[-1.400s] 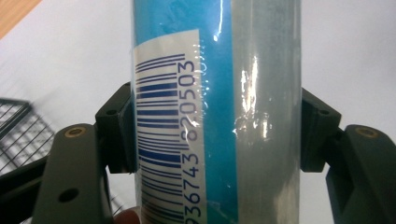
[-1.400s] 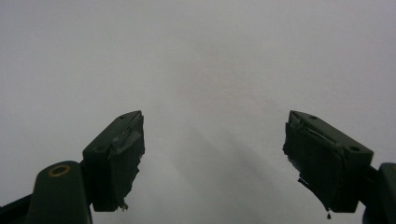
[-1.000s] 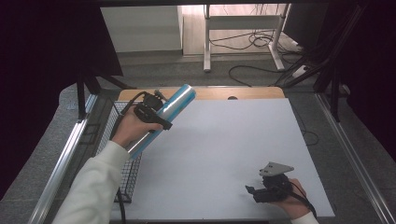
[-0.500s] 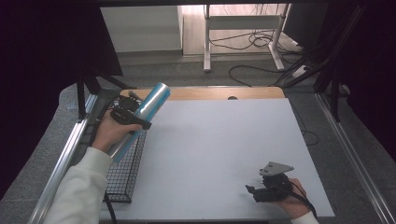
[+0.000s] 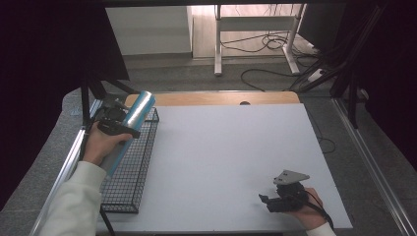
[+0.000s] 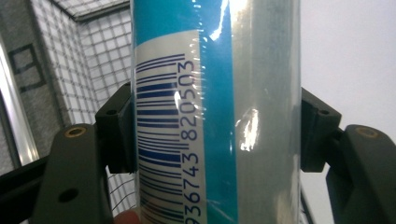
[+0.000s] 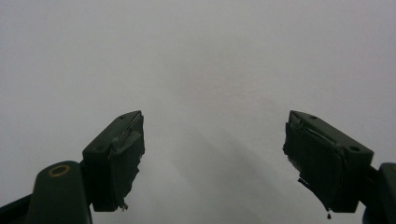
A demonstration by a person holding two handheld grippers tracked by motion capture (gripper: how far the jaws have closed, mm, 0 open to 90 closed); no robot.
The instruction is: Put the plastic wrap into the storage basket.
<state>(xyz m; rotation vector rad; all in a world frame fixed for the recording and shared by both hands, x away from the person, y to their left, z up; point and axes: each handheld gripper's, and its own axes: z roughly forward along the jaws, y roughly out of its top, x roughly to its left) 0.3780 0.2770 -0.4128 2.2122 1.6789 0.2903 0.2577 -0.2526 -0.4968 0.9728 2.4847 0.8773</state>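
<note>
Blue-and-silver foil roll [image 5: 132, 122], shrink-wrapped, barcode label on one side: you hold it in your left gripper [image 5: 116, 125], jaws clamped on opposite sides of the cylinder at mid-length (the left gripper view shows both pads pressed flat against the film). Position: raised at a slant above the far end of the wire basket [image 5: 129, 169], upper end pointing far and right, lower end running down along your left hand [image 5: 101, 143].

Wire basket, black mesh, long and narrow: sits on the left edge of the white table [image 5: 231, 157], and looks empty as far as the mesh lets you see.

Right gripper [image 5: 277, 200]: resting low at the near right of the table, jaws spread wide with nothing between them, well apart from the roll.

Step in hand, by my reading: carrying the roll over the basket, not yet set down. Next move would call for you to lower the roll lengthwise along the basket, level it so it fits between the walls, then part the jaws.
</note>
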